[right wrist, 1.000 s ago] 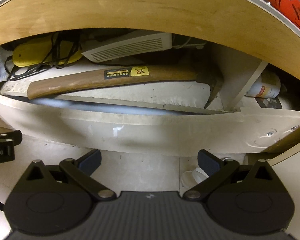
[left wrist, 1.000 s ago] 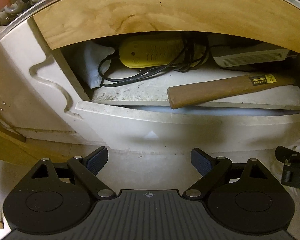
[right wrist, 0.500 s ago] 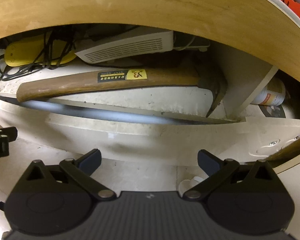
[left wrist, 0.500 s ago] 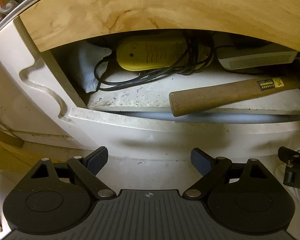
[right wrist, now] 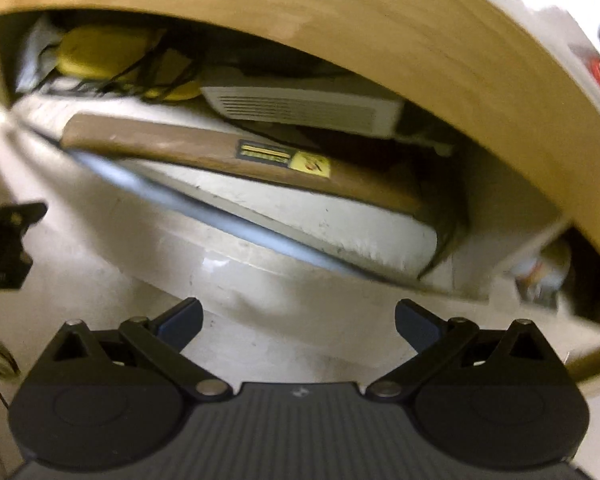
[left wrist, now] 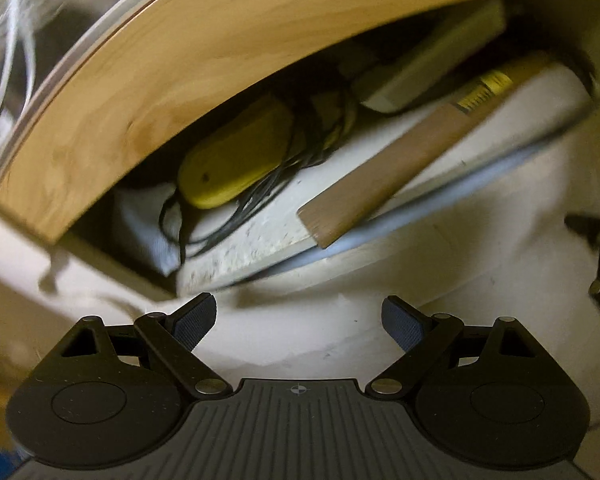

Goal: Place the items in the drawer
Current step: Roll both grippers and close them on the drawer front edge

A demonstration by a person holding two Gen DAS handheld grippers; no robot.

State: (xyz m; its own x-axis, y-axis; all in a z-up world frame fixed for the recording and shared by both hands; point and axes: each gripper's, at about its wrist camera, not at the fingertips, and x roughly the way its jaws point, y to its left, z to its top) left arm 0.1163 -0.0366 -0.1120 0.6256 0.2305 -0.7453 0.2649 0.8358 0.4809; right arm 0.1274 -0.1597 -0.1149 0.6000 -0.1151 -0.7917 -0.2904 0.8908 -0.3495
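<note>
Drawer (left wrist: 340,280) sits open under the wooden surface (left wrist: 204,52); we see hammer (right wrist: 236,156) inside, head hidden. Both views blurred. Only right wrist shows vented box (right wrist: 300,110) clearly. Both jaws spread, empty.

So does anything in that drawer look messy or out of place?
A bit. The hammer lies slantwise on a grubby white slab, its handle end poking past the slab's edge. A black cord is tangled loosely round the yellow gadget. Nothing looks spilled or broken.

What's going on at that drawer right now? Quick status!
Both tongs open, empty: left, right. Hammer lying in open drawer beside yellow device. Nothing in the way.
</note>
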